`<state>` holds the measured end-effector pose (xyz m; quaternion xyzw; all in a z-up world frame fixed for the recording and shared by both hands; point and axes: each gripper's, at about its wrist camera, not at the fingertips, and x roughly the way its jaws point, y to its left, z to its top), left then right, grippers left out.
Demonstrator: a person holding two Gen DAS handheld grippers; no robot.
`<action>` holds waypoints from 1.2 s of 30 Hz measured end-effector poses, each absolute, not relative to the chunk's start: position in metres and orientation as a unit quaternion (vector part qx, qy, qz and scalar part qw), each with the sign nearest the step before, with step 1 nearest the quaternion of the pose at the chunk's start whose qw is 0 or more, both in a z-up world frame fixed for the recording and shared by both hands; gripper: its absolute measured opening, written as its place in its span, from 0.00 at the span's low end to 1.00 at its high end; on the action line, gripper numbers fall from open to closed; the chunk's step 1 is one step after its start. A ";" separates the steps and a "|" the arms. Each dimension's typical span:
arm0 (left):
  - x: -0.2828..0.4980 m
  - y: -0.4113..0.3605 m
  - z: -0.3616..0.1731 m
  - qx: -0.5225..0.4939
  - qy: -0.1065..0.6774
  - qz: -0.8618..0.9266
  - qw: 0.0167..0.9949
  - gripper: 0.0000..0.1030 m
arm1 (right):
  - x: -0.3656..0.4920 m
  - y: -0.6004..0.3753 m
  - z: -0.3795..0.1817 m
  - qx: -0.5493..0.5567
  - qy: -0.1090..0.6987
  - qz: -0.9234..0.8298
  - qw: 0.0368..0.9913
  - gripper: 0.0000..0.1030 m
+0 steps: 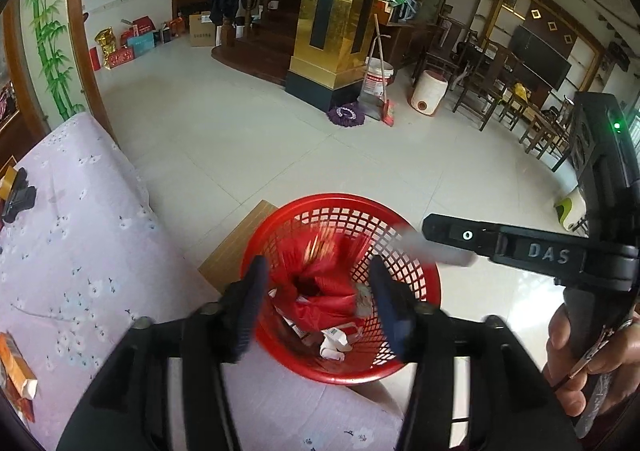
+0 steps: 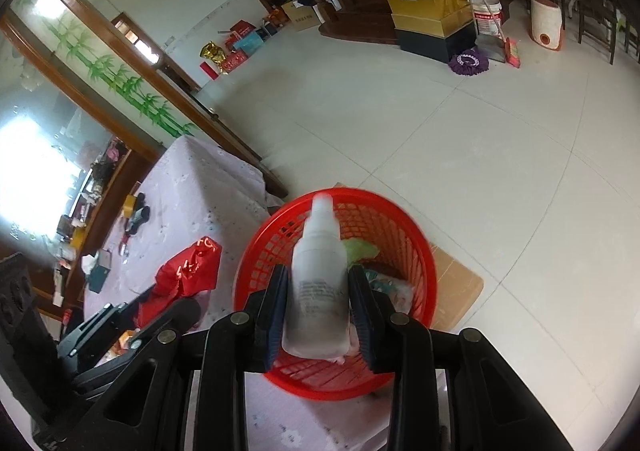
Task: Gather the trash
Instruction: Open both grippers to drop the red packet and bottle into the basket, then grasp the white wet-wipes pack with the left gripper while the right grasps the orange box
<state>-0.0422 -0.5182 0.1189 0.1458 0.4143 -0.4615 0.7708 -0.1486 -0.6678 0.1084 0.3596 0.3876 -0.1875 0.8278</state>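
A red plastic mesh basket (image 1: 408, 271) stands beside the cloth-covered table and holds a red bag (image 1: 332, 287) and white paper scraps (image 1: 334, 343). My left gripper (image 1: 316, 303) is open and empty just above the basket; the red bag looks blurred under it. My right gripper (image 2: 318, 295) is shut on a white plastic bottle (image 2: 318, 275) and holds it over the basket (image 2: 400, 211). The right gripper with the bottle (image 1: 436, 249) also shows at the right of the left wrist view. In the right wrist view the left gripper (image 2: 120, 315) carries a red bag (image 2: 188, 267) at its tips.
The table has a lilac floral cloth (image 1: 80, 251) with an orange carton (image 1: 16, 371) and a black clip (image 1: 18, 197). Cardboard (image 2: 456, 287) lies under the basket on the tiled floor. A gold pillar (image 1: 328, 11), buckets, a mop and wooden chairs (image 1: 488, 91) stand far off.
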 end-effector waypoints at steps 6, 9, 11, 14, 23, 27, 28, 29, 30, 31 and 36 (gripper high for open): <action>-0.036 -0.502 0.126 0.122 0.418 -0.456 0.776 0.60 | -0.156 -0.674 0.119 0.358 0.373 -0.186 0.835 0.45; -0.034 -0.486 0.130 0.116 0.416 -0.447 0.783 0.60 | -0.160 -0.670 0.124 0.364 0.371 -0.178 0.836 0.46; -0.034 -0.475 0.131 0.113 0.415 -0.441 0.788 0.60 | -0.160 -0.663 0.126 0.365 0.372 -0.169 0.837 0.47; -0.034 -0.451 0.130 0.107 0.418 -0.425 0.796 0.61 | -0.158 -0.644 0.131 0.358 0.378 -0.153 0.840 0.51; -0.027 -0.375 0.133 0.078 0.418 -0.375 0.824 0.61 | -0.142 -0.575 0.143 0.317 0.395 -0.092 0.858 0.51; -0.024 -0.336 0.135 0.068 0.414 -0.348 0.838 0.61 | -0.134 -0.538 0.155 0.265 0.394 -0.079 0.877 0.51; -0.024 -0.327 0.136 0.064 0.413 -0.343 0.841 0.61 | -0.131 -0.526 0.159 0.244 0.394 -0.076 0.883 0.51; -0.023 -0.317 0.137 0.061 0.412 -0.337 0.844 0.61 | -0.129 -0.519 0.161 0.231 0.395 -0.076 0.886 0.51; -0.022 -0.305 0.138 0.058 0.410 -0.329 0.849 0.61 | -0.127 -0.511 0.163 0.219 0.396 -0.076 0.889 0.51; -0.021 -0.296 0.138 0.055 0.409 -0.323 0.852 0.61 | -0.124 -0.503 0.165 0.210 0.396 -0.073 0.891 0.51; -0.012 -0.243 0.137 0.034 0.410 -0.284 0.866 0.61 | -0.107 -0.462 0.167 0.180 0.412 -0.047 0.892 0.51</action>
